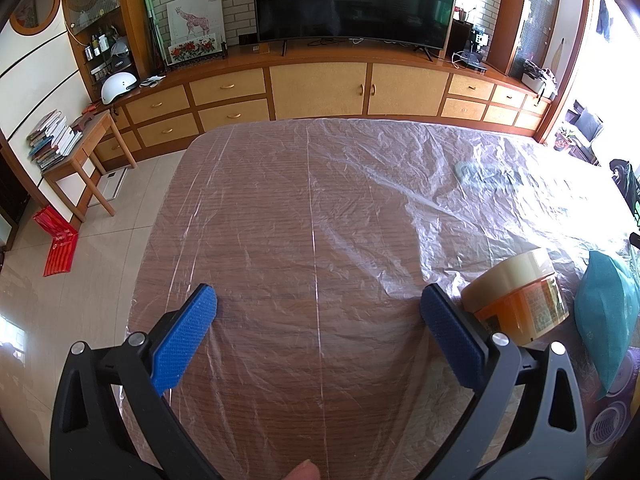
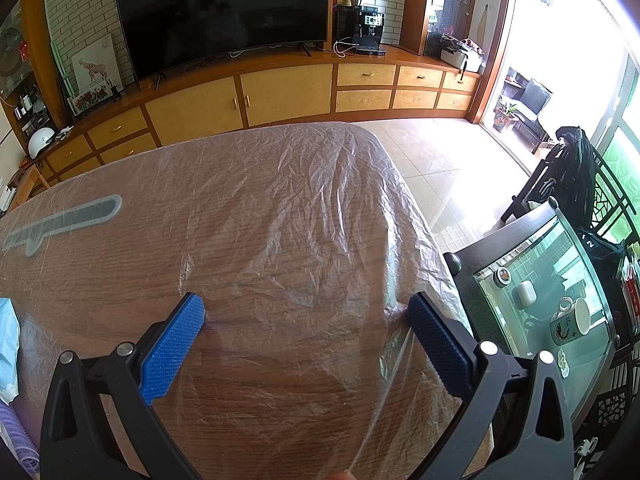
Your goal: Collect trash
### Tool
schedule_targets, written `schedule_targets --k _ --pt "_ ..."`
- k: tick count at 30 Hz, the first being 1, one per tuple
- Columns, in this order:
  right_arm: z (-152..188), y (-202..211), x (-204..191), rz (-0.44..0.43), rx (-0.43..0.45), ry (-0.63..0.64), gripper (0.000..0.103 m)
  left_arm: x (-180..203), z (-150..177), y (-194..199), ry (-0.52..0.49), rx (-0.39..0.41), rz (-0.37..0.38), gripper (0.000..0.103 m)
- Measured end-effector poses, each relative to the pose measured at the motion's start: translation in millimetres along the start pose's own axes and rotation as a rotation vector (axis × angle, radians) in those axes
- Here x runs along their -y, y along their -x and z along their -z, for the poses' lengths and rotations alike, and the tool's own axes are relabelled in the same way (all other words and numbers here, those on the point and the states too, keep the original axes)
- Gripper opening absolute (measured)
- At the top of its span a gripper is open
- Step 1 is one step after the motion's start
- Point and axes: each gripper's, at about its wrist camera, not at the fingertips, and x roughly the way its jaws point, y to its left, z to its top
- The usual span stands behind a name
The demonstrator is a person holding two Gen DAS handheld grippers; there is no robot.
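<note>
Two sets of blue-padded tongs hover wide apart over a wood-grain counter draped in crinkled clear plastic film, neither gripping anything. The left tongs frame bare, film-covered wood. Just beside their right pad stands an orange jar with a tan lid, partly cut off by the finger; its label is too blurred to read. A teal packet lies near the jar, running out of frame at the counter's right end.

The right tongs sit near the counter's rounded right edge, where a loose fold of the film rises against the right pad; whether pad and film touch cannot be told. A grey shape shows under the film, its nature unclear. A pale blue item is cropped at the left border.

Beyond the edge stands a glass-topped side table holding a mug, close to the counter. Tiled floor opens ahead toward a wooden cabinet and a dark television.
</note>
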Motion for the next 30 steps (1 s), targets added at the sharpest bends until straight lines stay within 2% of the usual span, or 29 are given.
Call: schedule_targets --k 4,6,7,9,12,16,20,22,26,28,30 --pt "-2 -2 -1 0.004 -0.005 -0.003 0.099 0 0 0 0.001 0.0 -0.002 0.102" --pt "-7 -2 0 0.01 -0.043 -0.027 0.099 0 0 1 -0.002 -0.002 -0.003 0.102" --pt "-9 2 3 -0.002 -0.037 -0.059 0.099 0 -1 1 0.0 -0.01 -0.007 0.101" --pt "-20 18 9 -0.047 0.005 -0.126 0.099 -3 -3 9 0.014 0.03 -0.013 0.101" --pt "-28 63 10 -0.113 0.08 -0.161 0.099 2 -8 37 0.017 0.094 0.0 0.101" --pt "-11 133 -3 -0.156 0.159 -0.081 0.099 13 -4 82 -0.046 0.174 0.016 0.101" --pt "29 198 -24 -0.222 0.204 0.034 0.099 39 16 138 -0.144 0.233 0.11 0.101" --pt "50 219 -35 -0.251 0.185 0.067 0.099 50 32 158 -0.184 0.24 0.166 0.101" --pt "106 246 -52 -0.316 0.11 0.132 0.099 74 66 191 -0.261 0.216 0.301 0.102" --pt "130 256 -62 -0.337 0.08 0.155 0.099 87 85 201 -0.285 0.173 0.39 0.101" --pt "154 263 -73 -0.375 0.058 0.175 0.099 98 100 207 -0.315 0.146 0.441 0.102"
